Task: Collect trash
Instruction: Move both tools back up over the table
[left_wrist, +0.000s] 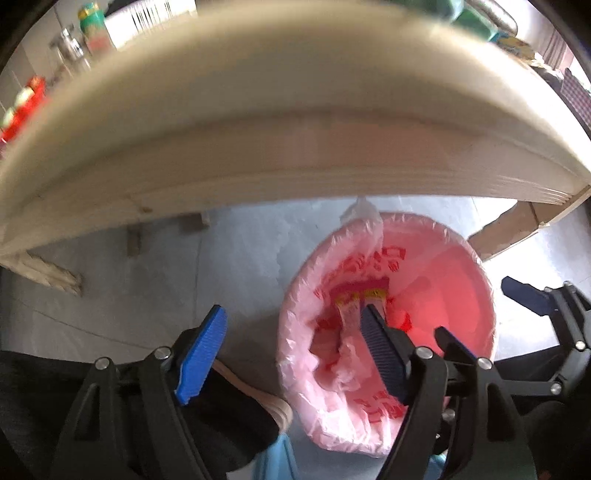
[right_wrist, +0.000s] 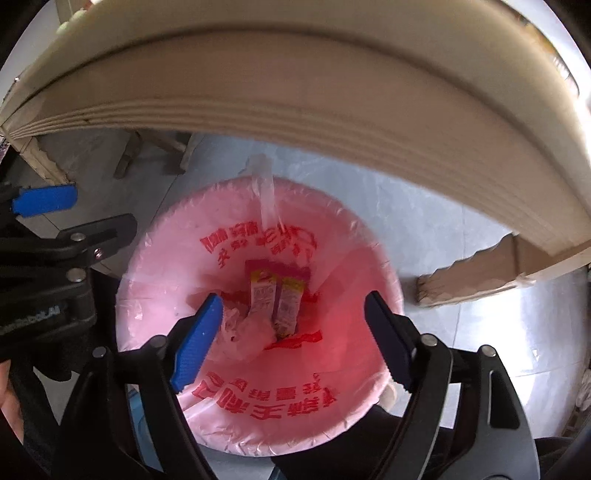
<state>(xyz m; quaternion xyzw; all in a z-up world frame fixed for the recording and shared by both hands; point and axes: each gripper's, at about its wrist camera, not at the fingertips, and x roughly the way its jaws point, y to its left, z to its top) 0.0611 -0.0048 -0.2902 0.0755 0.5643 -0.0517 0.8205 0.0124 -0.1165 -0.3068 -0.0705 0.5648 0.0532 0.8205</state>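
A round bin (left_wrist: 447, 266) lined with a pink plastic bag printed in red stands on the grey floor under a table edge. Two small snack wrappers (right_wrist: 275, 299) lie side by side at the bottom of the bin (right_wrist: 166, 266), beside crumpled plastic; the wrappers (left_wrist: 360, 297) are partly hidden in the left wrist view. My left gripper (left_wrist: 293, 312) hangs open, straddling the bin's left rim, with nothing between its blue pads. My right gripper (right_wrist: 293, 297) hangs open directly above the bin, pads empty. Each gripper shows at the edge of the other's view: right gripper (left_wrist: 480, 310), left gripper (right_wrist: 105, 208).
A thick pale wooden tabletop (left_wrist: 295, 147) overhangs close above, with bottles (left_wrist: 92, 29) on it at the far left. A torn cardboard piece (right_wrist: 472, 280) leans right of the bin. Table legs (right_wrist: 147, 151) stand behind. A person's dark trouser leg and shoe (left_wrist: 258, 398) are near the bin.
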